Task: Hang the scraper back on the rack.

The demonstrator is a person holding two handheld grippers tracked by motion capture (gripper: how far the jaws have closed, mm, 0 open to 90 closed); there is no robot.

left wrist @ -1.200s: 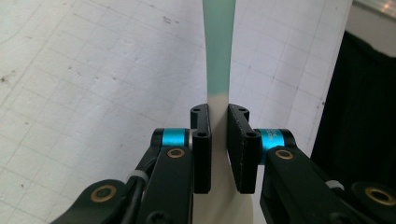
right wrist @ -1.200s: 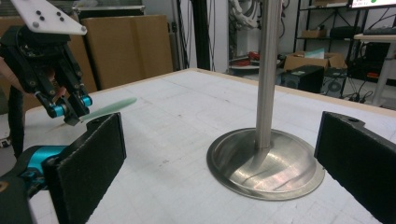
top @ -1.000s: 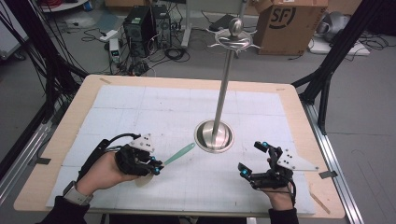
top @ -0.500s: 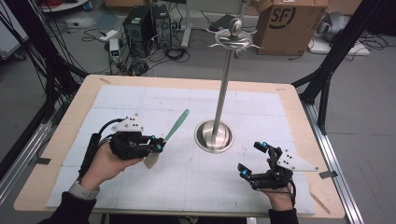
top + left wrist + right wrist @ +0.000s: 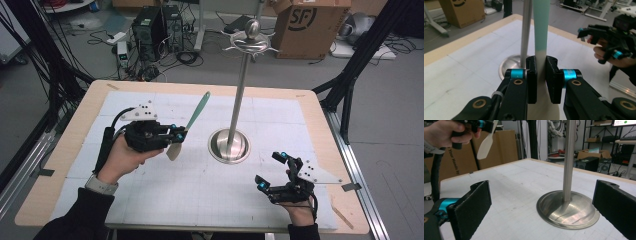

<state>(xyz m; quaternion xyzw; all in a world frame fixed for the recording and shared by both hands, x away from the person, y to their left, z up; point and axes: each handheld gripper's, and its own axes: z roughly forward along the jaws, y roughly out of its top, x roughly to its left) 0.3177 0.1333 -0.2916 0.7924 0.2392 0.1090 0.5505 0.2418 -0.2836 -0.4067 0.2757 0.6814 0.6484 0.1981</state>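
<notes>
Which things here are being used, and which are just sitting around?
Being used:
- the spatula, pinched in the left tongs
- the metal stand with hooks on top, close beside it

Just sitting around:
- the cardboard box on the floor
- the computer and cables behind the table
- the right tongs, open, holding nothing

The left gripper (image 5: pixel 177 136) is raised above the table with jaws clamped, while the right gripper (image 5: pixel 270 170) rests low, jaws spread wide.
</notes>
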